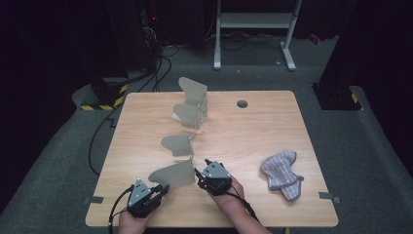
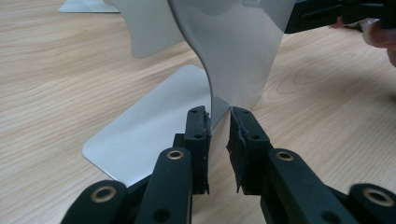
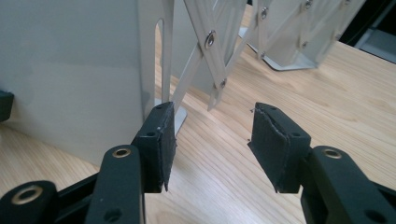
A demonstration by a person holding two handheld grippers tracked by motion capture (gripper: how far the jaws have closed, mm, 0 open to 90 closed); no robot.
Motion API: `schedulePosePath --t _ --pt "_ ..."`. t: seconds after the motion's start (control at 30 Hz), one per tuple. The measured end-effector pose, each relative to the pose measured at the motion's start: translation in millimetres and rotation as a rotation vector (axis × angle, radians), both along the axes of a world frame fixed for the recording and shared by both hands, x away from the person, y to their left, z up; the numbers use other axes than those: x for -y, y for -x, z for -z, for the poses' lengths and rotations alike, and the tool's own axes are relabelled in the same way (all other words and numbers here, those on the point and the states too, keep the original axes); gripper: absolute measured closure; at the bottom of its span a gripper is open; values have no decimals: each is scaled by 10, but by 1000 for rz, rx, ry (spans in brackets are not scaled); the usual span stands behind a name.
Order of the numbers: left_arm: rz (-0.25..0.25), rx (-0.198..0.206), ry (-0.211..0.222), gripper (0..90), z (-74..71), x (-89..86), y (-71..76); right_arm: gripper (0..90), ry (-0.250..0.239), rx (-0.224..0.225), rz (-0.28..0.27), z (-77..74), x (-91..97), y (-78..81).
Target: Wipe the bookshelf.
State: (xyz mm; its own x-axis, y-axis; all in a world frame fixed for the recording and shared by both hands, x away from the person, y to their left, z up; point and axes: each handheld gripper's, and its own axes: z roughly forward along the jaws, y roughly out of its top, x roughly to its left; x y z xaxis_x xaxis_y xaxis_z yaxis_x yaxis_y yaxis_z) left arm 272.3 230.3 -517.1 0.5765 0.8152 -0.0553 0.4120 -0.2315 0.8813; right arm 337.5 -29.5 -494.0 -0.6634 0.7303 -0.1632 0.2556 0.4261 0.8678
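Metal rack: a grey metal book rack (image 1: 179, 146) stands pulled out long on the wooden table (image 1: 253, 141), running from the near edge to the far side.
Nearest plate: the end plate (image 1: 173, 174) stands upright between the two grippers.
Left gripper: the left gripper (image 2: 218, 135) pinches the thin lower edge of that plate, with a pad pressed on each side.
Right gripper: the right gripper (image 3: 212, 142) has its jaws spread apart; nothing sits between them.
Right side: its left pad sits just beside the plate's edge, near the crossed metal bars (image 3: 210, 51).
Cloth: a striped cloth (image 1: 281, 173) lies on the table, well apart to the right.
Hole: a small round hole (image 1: 242, 104) is near the table's far edge.
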Motion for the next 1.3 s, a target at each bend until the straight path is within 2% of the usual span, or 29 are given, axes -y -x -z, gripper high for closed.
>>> schedulePosePath --t 0.17,0.3,0.5,0.7,0.8,1.0,1.17,1.3 --pt "50 -3 6 787 -2 161 -133 474 14 3 49 26 182 63" --pt "67 1 -16 791 -14 333 -259 471 24 6 97 35 372 125" --pt "102 -13 -16 806 -29 609 -451 469 25 19 162 8 669 276" --pt "169 -13 -35 839 -48 915 -545 470 27 19 227 9 905 404" --pt "195 -8 -39 827 -60 1014 -564 470 29 15 251 17 983 448" --pt "208 4 -56 799 -68 1009 -551 472 26 18 253 16 1016 485" --pt "193 15 -53 786 -81 865 -453 464 35 0 205 65 877 433" --pt "158 36 -57 823 -106 731 -378 455 40 -6 159 85 726 394"
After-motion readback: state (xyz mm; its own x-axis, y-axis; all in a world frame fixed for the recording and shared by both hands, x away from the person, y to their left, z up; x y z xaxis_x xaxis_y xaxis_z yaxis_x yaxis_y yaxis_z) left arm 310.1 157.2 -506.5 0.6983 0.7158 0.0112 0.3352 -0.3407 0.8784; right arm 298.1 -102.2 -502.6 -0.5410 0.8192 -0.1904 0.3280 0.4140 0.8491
